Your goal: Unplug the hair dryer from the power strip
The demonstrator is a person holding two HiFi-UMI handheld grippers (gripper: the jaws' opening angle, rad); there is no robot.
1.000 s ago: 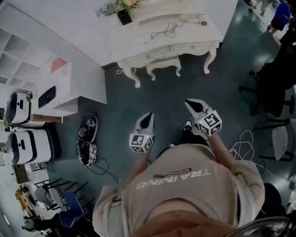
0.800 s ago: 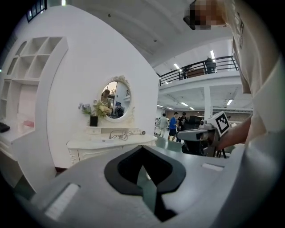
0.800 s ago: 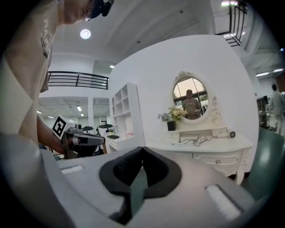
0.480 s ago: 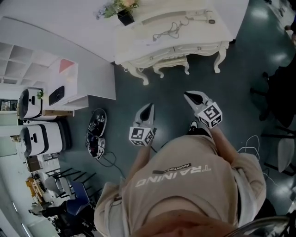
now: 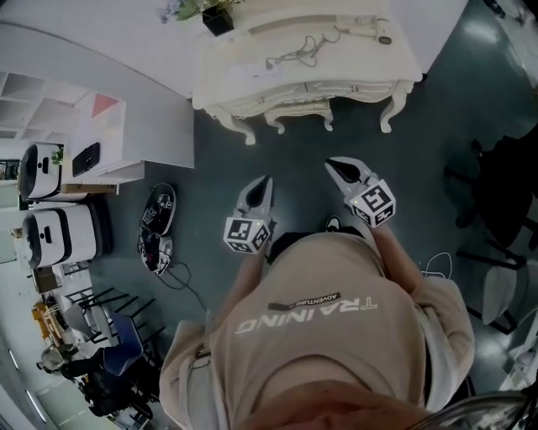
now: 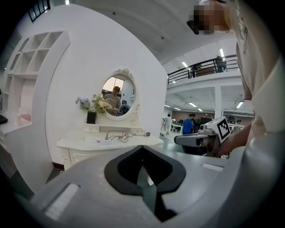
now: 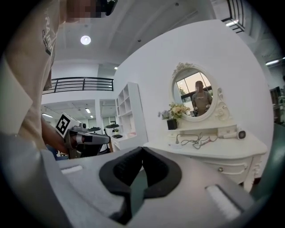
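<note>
From the head view, the white hair dryer point(image 5: 363, 25) lies along the back edge of the cream desk point(image 5: 370, 77), toward its right corner. Its thin cable point(image 5: 294, 53) is heaped in loose loops near the middle. The left gripper point(image 5: 264, 185) and right gripper point(image 5: 338, 168) hang over the floor, well short of the desk.

In the left gripper view the dark padded fingers are pressed together on nothing. Beyond them a flat white power strip point(image 6: 96, 141) rests near the desk's left part, with the cable running into it; the plug itself is too small to make out.

The right gripper view likewise shows its fingers closed and empty. The desk is glossy, with carved curved legs.

The plug is probably hard plastic and seated tight, while the strip looks light enough to lift with it. One gripper should pin the strip and the other pinch the plug's body, not the limp cable.
</note>
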